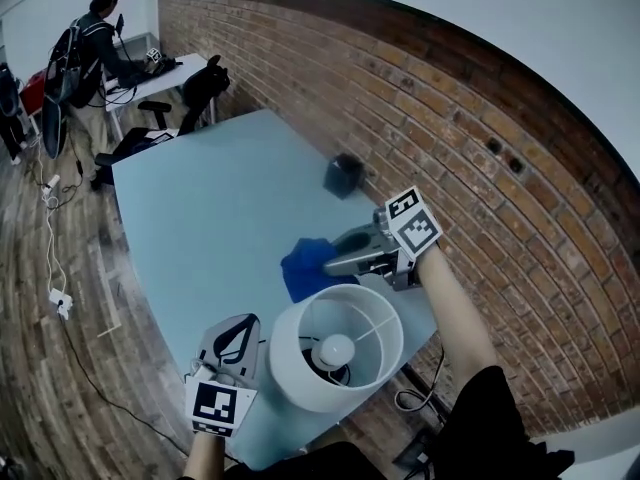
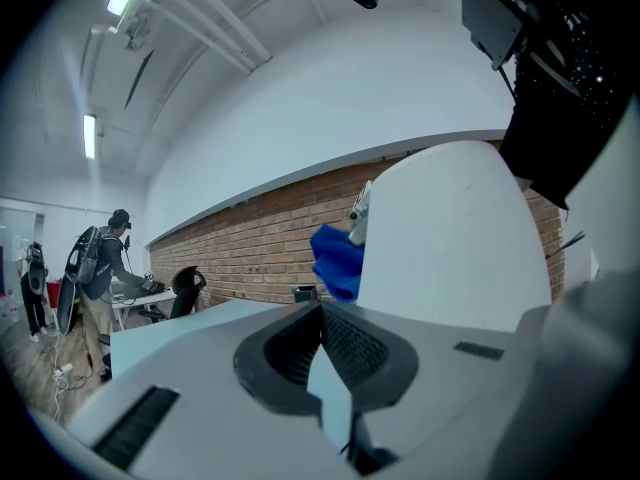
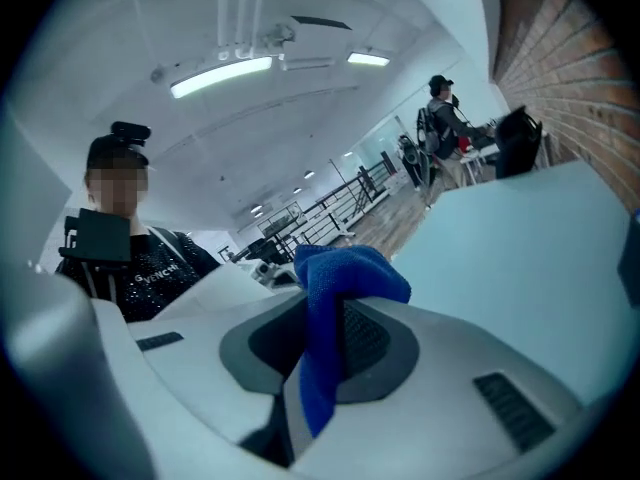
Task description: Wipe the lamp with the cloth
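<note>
Level right gripper (image 1: 333, 263), cloth (image 1: 299, 272) between jaws

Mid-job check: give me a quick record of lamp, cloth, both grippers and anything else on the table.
lamp: white shade, upright at the table near edge
cloth: blue, pinched in the right gripper, just beyond the shade; contact unclear
right gripper: shut on cloth
left gripper: shut, empty, left of the shade
other: small dark box near the brick wall
</note>
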